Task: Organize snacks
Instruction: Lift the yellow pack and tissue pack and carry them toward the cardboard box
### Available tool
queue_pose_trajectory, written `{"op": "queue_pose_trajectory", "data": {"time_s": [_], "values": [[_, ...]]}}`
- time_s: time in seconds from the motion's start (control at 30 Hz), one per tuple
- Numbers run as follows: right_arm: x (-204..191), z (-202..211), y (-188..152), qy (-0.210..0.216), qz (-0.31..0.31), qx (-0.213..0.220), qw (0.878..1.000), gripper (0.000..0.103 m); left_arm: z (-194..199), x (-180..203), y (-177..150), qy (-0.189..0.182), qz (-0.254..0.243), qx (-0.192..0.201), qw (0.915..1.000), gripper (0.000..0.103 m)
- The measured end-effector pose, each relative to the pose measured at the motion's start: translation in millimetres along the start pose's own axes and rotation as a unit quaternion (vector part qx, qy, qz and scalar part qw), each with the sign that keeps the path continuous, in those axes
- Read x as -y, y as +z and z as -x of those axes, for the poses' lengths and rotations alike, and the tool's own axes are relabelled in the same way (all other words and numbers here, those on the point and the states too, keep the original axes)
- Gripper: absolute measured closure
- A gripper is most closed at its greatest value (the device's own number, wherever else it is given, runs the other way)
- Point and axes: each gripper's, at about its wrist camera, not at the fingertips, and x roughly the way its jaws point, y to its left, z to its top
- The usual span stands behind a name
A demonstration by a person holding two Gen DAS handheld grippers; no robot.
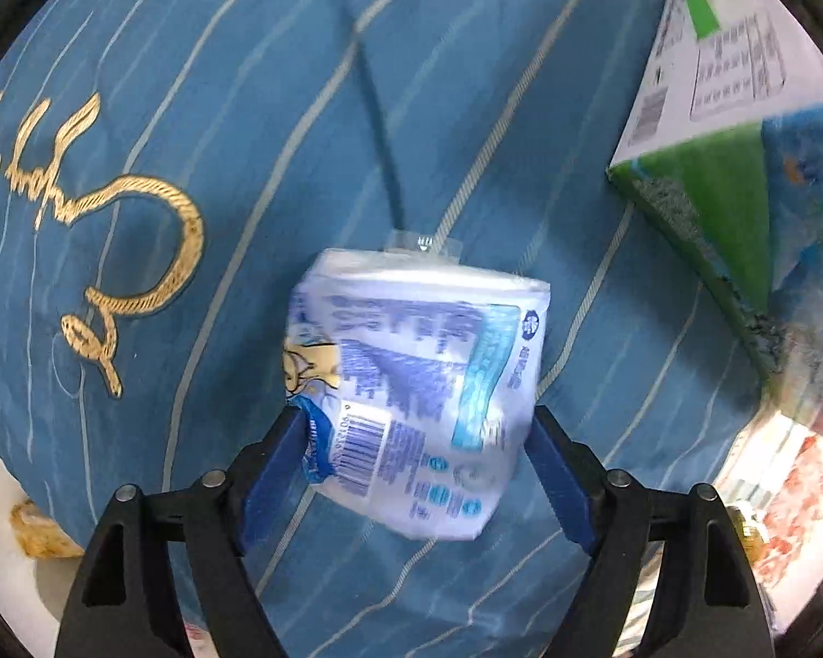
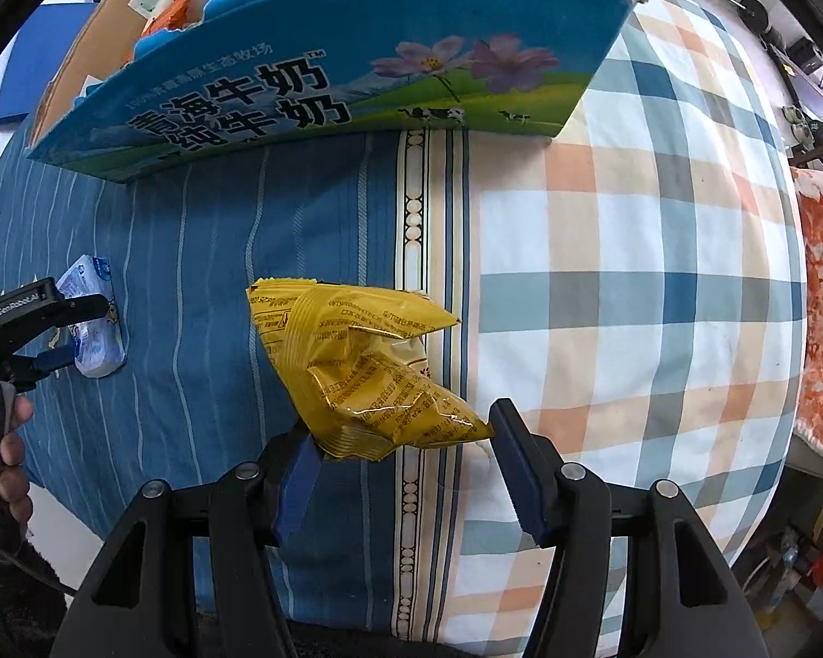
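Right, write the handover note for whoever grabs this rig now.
Left tool: straddles the white-blue packet, which lies on the blue striped cloth; a firm grip cannot be confirmed.
Right tool: shut on the yellow packet.
Milk box: sits at the far edge of the cloth, with several snacks already inside.
Left to do: put both packets into the box.

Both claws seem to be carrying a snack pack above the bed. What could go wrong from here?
The yellow packet is crumpled and sits skewed in the right claw, gripped near one end only; it may slip out. The white-and-blue pack fills the left claw; its soft wrapper could slide free. The milk carton box looks full already.
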Motion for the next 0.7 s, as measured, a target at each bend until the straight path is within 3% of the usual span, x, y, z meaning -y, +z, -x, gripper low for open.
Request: {"op": "queue_pose_trajectory", "data": {"time_s": [0.1, 0.17, 0.4, 0.57, 0.7], "values": [[0.9, 2.1, -0.3, -0.003, 0.001, 0.0, 1.0, 0.041, -9.2, 6.0, 2.9, 0.027, -0.009, 0.001, 0.9996, 0.028], [1.2, 2.4, -0.4, -0.005, 0.0, 0.0, 1.0, 0.041, -11.5, 10.1, 0.7, 0.047, -0.019, 0.017, 0.9986, 0.048], [-0.2, 11.9, -2.7, -0.01, 0.0, 0.01, 1.0, 0.041, 10.1, 40.7, -33.1, 0.095, -0.093, 0.078, 0.9881, 0.075], [-3.2, 14.0, -4.4, -0.01, 0.002, 0.014, 1.0, 0.042, 23.8, 67.0, -74.3, 0.104, -0.143, 0.106, 0.9786, 0.083], [-7.2, 20.6, -6.9, -0.007, 0.008, 0.019, 1.0, 0.043, 39.0, 92.7, -109.1, 0.095, -0.173, 0.122, 0.9727, 0.084]]}}
